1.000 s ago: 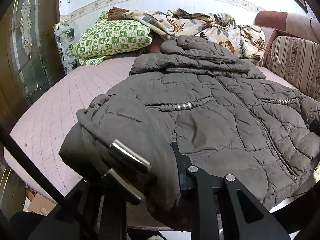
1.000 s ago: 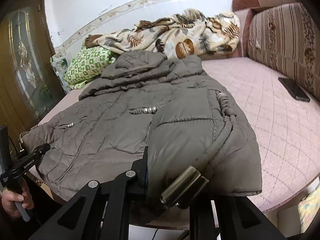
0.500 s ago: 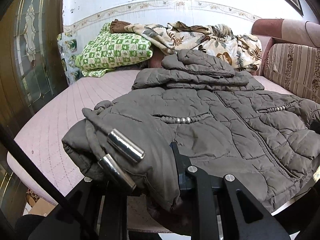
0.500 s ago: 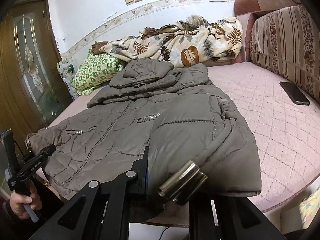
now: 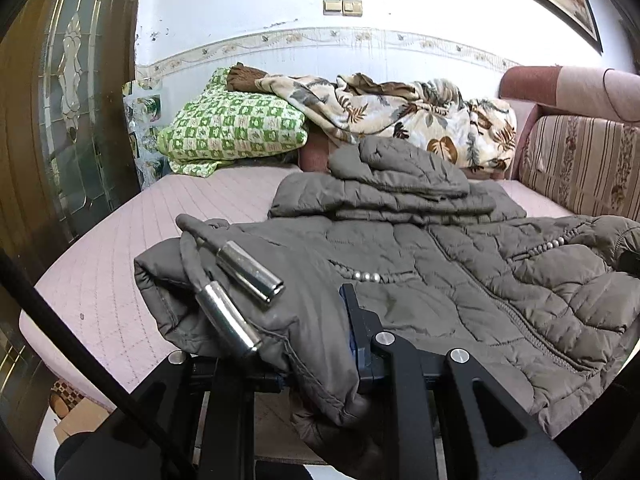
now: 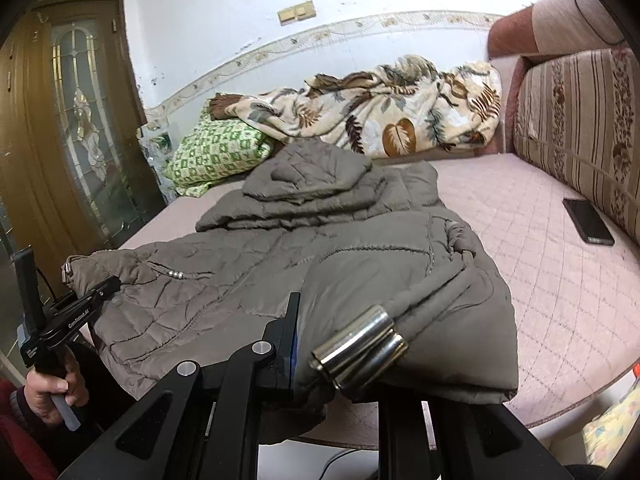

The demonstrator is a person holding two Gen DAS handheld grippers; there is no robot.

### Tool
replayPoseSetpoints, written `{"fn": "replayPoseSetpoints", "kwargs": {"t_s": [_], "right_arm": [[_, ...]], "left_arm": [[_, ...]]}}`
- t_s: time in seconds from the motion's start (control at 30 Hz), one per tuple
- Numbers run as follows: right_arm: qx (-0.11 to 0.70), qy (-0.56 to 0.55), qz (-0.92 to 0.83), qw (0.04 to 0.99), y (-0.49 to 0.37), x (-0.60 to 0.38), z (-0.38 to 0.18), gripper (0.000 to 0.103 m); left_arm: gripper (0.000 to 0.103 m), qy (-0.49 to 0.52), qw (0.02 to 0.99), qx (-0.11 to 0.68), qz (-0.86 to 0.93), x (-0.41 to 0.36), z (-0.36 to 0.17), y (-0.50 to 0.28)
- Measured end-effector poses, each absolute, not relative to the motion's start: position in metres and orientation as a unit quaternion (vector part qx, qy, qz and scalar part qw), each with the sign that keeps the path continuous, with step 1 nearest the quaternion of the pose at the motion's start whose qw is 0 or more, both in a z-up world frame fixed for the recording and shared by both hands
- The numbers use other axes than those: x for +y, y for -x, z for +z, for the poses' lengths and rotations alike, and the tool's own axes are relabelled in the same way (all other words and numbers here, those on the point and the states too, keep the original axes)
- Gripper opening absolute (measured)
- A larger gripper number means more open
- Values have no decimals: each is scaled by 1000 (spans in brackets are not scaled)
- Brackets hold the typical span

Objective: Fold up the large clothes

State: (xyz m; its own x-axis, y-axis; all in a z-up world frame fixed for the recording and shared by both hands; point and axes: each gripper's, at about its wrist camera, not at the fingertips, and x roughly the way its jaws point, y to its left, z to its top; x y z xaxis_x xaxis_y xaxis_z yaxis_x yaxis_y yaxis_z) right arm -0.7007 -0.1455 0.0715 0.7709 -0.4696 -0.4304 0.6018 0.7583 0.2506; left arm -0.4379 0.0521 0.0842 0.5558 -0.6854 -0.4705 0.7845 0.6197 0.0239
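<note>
On pink bed: grey padded jacket spread front-up, hem corners raised higher than second ago. Left gripper and right gripper each clamped on hem. Judged: bottom-to-hood fold begun.

One jacket, two tools, one phone

A white wall is crossed by a patterned border strip, and two beige switches are mounted above it. A dark wooden door with leaded glass is seen at the left. The bed is covered with a pink quilted sheet (daylight falls brightly across it). A striped padded headboard is set along the right.
</note>
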Motion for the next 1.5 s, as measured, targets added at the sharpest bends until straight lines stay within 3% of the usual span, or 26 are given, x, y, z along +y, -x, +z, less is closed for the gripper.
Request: {"fn": "replayPoseSetpoints", "kwargs": {"t_s": [0.87,1.1,1.5], "right_arm": [[119,-171,-263,942,709,-151,129,17],[91,-181,-256,945,696,-177,160,17],[78,-226,-254,937,635,-275,210,18]], "left_arm": [[22,-78,880,171,-436,56,150,419],[22,-66,881,168,-438,27,183,399],[33,-46,865,219,-450,-78,228,319]]}}
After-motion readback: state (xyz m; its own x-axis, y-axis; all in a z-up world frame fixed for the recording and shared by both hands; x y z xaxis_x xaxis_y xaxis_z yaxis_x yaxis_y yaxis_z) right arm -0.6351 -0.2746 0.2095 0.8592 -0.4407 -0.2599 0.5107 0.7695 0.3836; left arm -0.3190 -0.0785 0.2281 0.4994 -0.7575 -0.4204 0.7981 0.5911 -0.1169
